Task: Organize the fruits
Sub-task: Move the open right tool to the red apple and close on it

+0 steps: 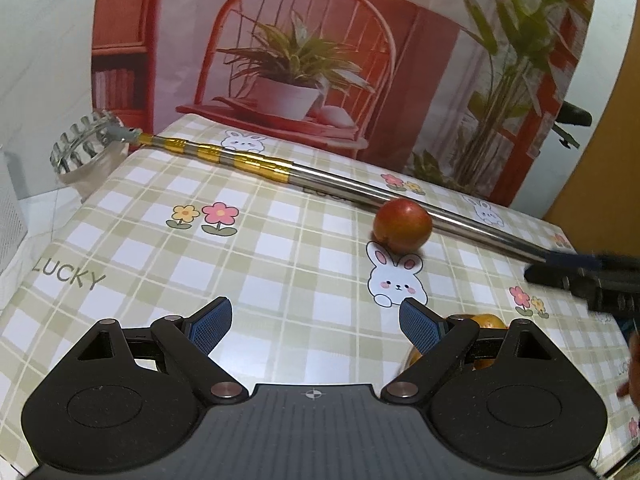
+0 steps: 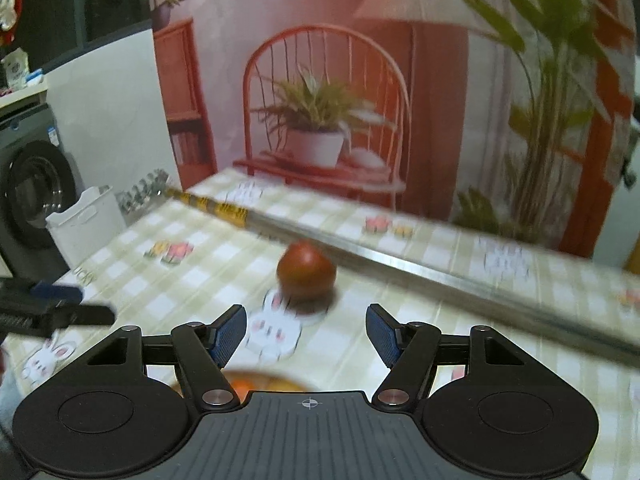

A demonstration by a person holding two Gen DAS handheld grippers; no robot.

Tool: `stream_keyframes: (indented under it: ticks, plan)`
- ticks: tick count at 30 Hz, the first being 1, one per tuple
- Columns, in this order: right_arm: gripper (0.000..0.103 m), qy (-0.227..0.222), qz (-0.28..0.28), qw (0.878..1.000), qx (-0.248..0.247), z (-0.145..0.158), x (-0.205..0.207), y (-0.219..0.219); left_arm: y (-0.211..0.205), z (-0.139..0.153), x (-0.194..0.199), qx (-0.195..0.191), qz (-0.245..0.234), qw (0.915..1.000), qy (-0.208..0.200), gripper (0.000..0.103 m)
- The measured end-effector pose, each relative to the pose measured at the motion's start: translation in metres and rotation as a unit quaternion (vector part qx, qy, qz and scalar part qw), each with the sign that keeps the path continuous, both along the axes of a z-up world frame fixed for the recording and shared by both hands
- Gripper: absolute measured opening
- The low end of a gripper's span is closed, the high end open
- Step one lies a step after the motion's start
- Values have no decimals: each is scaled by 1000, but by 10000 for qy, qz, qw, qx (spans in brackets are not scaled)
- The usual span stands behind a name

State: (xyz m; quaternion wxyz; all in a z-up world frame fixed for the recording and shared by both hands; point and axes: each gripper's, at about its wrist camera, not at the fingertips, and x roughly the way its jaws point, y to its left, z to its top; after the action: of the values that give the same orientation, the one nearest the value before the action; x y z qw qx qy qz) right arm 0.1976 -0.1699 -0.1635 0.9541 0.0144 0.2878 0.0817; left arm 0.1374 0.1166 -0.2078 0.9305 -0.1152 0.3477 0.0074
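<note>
My left claw [image 1: 316, 330] hangs apart and empty over the cloth [image 1: 140, 248], the red fruit [image 1: 403, 227] lies against the pole [image 1: 360, 192], and my right claw [image 2: 306, 334], likewise apart (its view blurred), lines up, needing to close in around it.

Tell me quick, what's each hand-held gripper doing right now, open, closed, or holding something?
Left hand-held gripper: open, holding nothing.
Right hand-held gripper: open, holding nothing.
</note>
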Motion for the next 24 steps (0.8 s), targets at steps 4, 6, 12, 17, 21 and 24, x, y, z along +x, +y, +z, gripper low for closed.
stream_keyframes:
  ticks: [4,6,12,17,21,24]
  plan:
    - [63,-65,158,9999,-14,1,35,6,2,-2,-2,6,112,9999,-68,92]
    - [63,-41,297,9995,-130,-3,55,14,3,-3,-2,14,149,9999,-50,92]
    - [64,146,573,9970,-497,-21,98,38,12,-9,1,-208,226,9995,-36,92]
    - [64,385,567,9942,-833,-42,128,47,17,-14,5,-264,244,9994,18,92]
    - [64,573,568,9910,-1071,-56,146,49,19,-18,7,-301,245,9992,82,92]
    - [64,700,603,9891,-1143,-64,155,50,19,-22,11,-278,268,9991,164,92]
